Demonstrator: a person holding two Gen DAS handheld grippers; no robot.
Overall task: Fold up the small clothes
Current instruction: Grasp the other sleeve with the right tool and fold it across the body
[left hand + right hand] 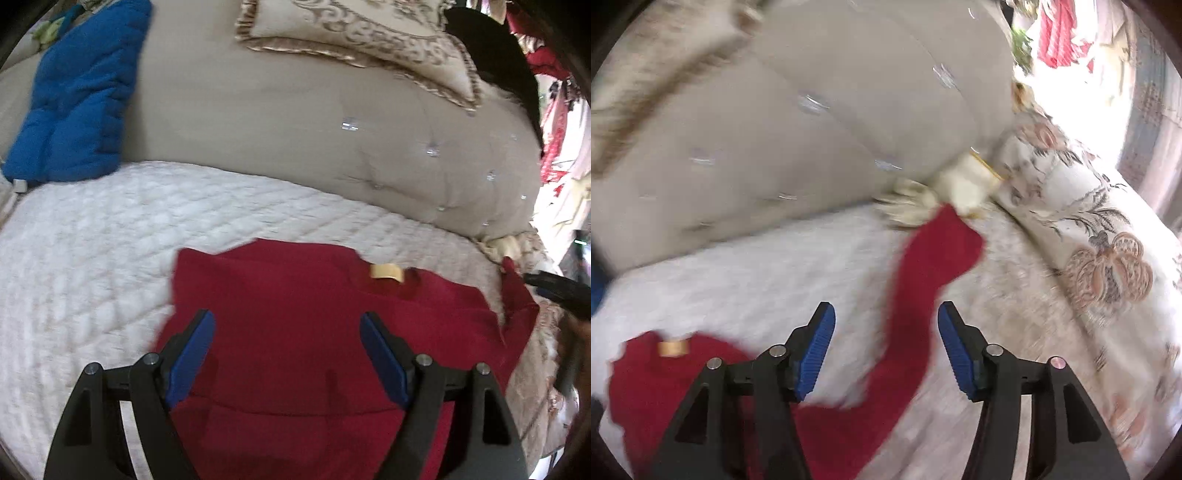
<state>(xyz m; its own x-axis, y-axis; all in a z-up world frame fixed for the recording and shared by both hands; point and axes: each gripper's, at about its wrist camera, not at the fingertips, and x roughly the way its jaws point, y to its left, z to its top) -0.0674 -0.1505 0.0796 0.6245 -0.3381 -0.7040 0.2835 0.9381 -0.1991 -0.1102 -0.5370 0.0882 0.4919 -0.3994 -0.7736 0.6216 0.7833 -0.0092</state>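
Observation:
A small red top [314, 332] lies flat on the white quilted bedspread [92, 258], its tan neck label [386, 272] toward the headboard. My left gripper [286, 325] hovers over the top's middle, open, nothing between its blue pads. In the right wrist view the same red top [657, 387] lies at lower left, and one long red sleeve [923, 280] stretches out toward the pillows. My right gripper [886, 317] is open above that sleeve, pads apart and not pressing it. The right gripper's tip [554, 288] shows at the right edge of the left wrist view.
A padded beige headboard [295, 129] rises behind the bed. A blue quilted garment [81, 96] leans at the left. An ornate cushion [354, 40] sits on top. A floral pillow [1089, 240] lies at the right, with red clothes [1060, 33] hanging beyond.

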